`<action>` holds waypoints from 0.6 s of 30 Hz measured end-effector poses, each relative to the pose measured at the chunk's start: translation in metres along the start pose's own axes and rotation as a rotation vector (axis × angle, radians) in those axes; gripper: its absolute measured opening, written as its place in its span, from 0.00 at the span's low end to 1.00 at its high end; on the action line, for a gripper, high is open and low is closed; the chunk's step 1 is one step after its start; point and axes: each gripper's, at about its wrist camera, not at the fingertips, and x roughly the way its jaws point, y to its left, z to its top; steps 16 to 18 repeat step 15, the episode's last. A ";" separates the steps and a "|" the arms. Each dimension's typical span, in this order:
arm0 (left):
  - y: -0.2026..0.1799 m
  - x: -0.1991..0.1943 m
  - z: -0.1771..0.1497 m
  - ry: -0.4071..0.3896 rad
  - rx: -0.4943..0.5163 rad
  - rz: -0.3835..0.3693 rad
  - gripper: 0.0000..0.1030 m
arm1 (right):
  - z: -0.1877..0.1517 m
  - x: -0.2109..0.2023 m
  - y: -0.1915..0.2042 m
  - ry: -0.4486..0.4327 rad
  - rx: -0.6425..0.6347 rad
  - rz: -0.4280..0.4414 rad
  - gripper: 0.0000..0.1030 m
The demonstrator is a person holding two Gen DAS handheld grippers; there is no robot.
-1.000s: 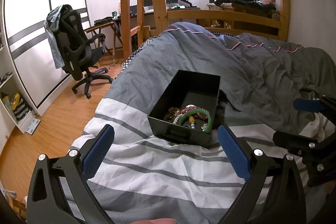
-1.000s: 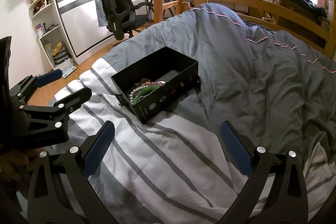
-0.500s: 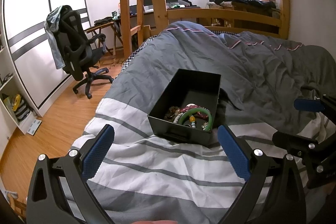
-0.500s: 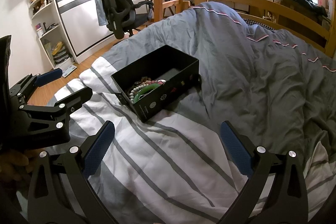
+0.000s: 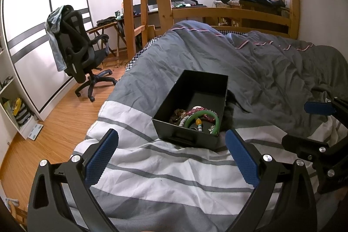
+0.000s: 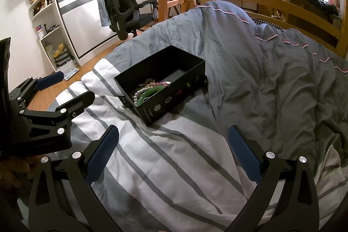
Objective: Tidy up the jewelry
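Left wrist view shows my left hand-held gripper [image 5: 171, 153] spread wide and empty before the black box [image 5: 191, 110] on the bed [image 5: 174, 177]. Bracelets [image 5: 195, 119] lie inside. My right hand-held gripper [image 6: 174, 150] is equally wide, holding nothing.

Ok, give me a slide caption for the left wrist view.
Open left hand-held gripper faces a black box of bracelets on a bed.

Bed [image 5: 271, 71] with a rumpled duvet and one box on it

A grey duvet [image 6: 250, 53] with a white, grey-striped end [image 6: 174, 166] covers the bed. An open black box [image 5: 189, 134] sits directly on it, where the grey meets the white, its far corner pressed into a fold. The box holds bracelets.
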 end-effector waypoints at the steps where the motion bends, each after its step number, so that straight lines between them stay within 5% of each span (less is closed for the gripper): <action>1: 0.000 0.001 0.000 0.003 0.004 0.000 0.94 | 0.000 0.000 0.000 0.000 0.001 0.001 0.96; 18: 0.002 0.004 -0.002 0.017 0.002 -0.001 0.94 | -0.002 0.002 -0.001 0.005 0.007 0.002 0.96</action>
